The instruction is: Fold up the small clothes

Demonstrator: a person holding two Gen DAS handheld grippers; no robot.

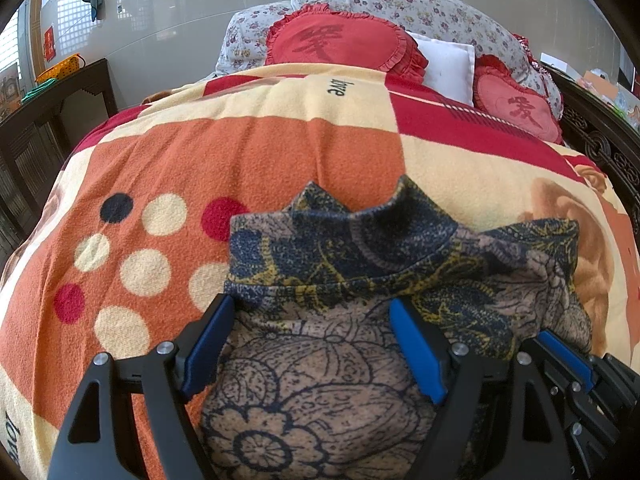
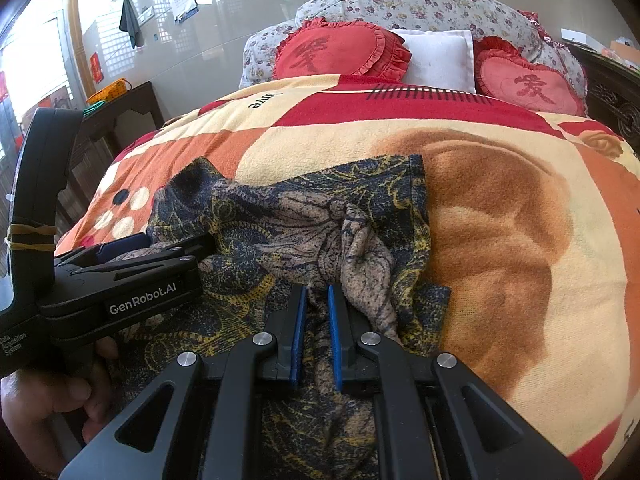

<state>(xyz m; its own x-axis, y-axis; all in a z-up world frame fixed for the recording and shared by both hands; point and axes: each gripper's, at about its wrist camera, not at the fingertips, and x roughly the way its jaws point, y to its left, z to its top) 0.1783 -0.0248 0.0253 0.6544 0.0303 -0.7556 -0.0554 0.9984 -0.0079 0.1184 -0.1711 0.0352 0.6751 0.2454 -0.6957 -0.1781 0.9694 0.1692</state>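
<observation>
A small patterned garment (image 1: 320, 360), navy, beige and yellow, lies rumpled on the blanket (image 1: 240, 168) near the front of the bed. My left gripper (image 1: 312, 304) stands wide open around its middle; cloth bulges between the blue pads (image 1: 208, 344), and a folded edge drapes over the fingertips. Just to the right, my right gripper (image 1: 556, 344) is partly in view. In the right wrist view, my right gripper (image 2: 316, 290) is shut on a bunched ridge of the garment (image 2: 352, 216). A hand (image 2: 44, 400) holds the left gripper (image 2: 160, 246) at the left, over the cloth.
Two red heart cushions (image 1: 340, 40) (image 1: 516, 108), a white pillow (image 1: 444, 64) and floral bedding (image 1: 420, 4) lie at the head of the bed. Left of the bed stands a dark wooden cabinet (image 1: 48, 128) with an orange basket (image 1: 60, 68) on it. A carved bed frame (image 1: 600, 140) runs along the right.
</observation>
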